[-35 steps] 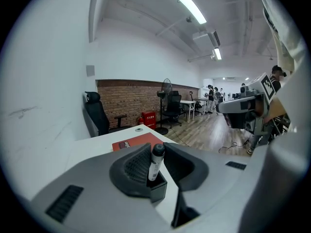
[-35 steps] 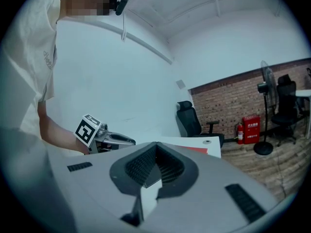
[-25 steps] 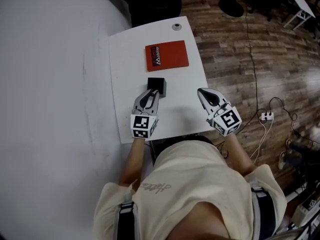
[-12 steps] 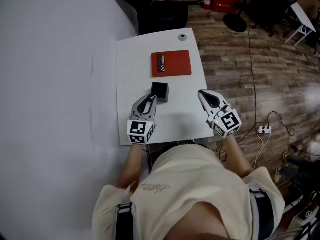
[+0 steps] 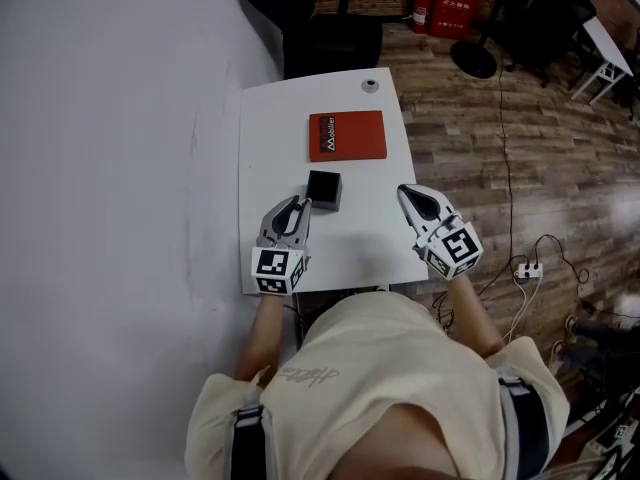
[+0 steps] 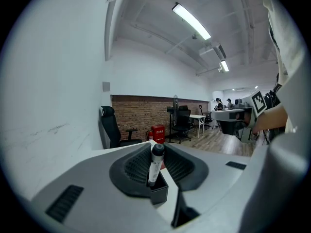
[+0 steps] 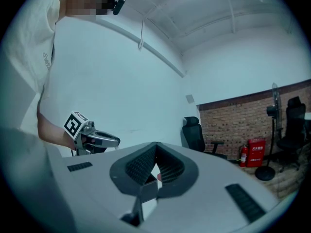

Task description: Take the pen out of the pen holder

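A black square pen holder [image 5: 323, 189] stands mid-table on the white table [image 5: 262, 148]. In the left gripper view a pen [image 6: 154, 166] with a dark cap stands upright in the holder [image 6: 159, 192]. My left gripper [image 5: 298, 206] sits just short of the holder's near left side. It is open, and the pen shows in the narrow gap between its tips [image 6: 156, 147] without being touched. My right gripper [image 5: 411, 196] hangs over the table's right edge, shut and empty; its tips [image 7: 156, 144] meet, with the holder [image 7: 148, 191] seen below them.
A red book [image 5: 346, 136] lies beyond the holder. A small round fitting [image 5: 371, 85] sits at the table's far edge. A white wall runs along the left, and a black office chair [image 5: 330, 28] stands behind the table. Cables and a power strip [image 5: 524, 268] lie on the wooden floor at right.
The head view has drifted, so the table sits lower and further right in it. My left gripper has edged slightly left of the holder. The right gripper has hardly moved.
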A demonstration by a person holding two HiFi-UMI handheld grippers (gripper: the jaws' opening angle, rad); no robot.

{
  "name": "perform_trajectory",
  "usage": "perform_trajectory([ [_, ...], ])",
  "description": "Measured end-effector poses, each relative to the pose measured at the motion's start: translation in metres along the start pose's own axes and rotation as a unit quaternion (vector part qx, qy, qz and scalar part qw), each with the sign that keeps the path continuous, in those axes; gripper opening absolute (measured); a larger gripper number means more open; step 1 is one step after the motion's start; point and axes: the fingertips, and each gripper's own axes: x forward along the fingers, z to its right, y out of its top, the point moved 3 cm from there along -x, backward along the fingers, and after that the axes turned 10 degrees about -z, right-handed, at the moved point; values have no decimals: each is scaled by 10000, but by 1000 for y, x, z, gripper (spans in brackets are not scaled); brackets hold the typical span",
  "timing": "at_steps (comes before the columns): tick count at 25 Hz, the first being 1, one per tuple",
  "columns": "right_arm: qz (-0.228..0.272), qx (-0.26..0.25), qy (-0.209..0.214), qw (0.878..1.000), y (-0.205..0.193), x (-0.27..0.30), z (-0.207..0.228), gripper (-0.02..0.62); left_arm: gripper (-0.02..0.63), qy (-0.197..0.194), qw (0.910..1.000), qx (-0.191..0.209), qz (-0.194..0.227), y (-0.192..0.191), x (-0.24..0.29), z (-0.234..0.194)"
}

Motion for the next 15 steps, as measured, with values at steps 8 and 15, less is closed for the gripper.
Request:
perform_trajectory([
  [8, 99, -58, -67, 9999, 2, -1, -5, 6, 91, -7, 10000, 8, -15, -4, -3, -1],
  [15, 142, -114, -70, 9998, 4, -3, -9, 6, 91, -10, 10000, -7, -29, -7, -5, -1],
])
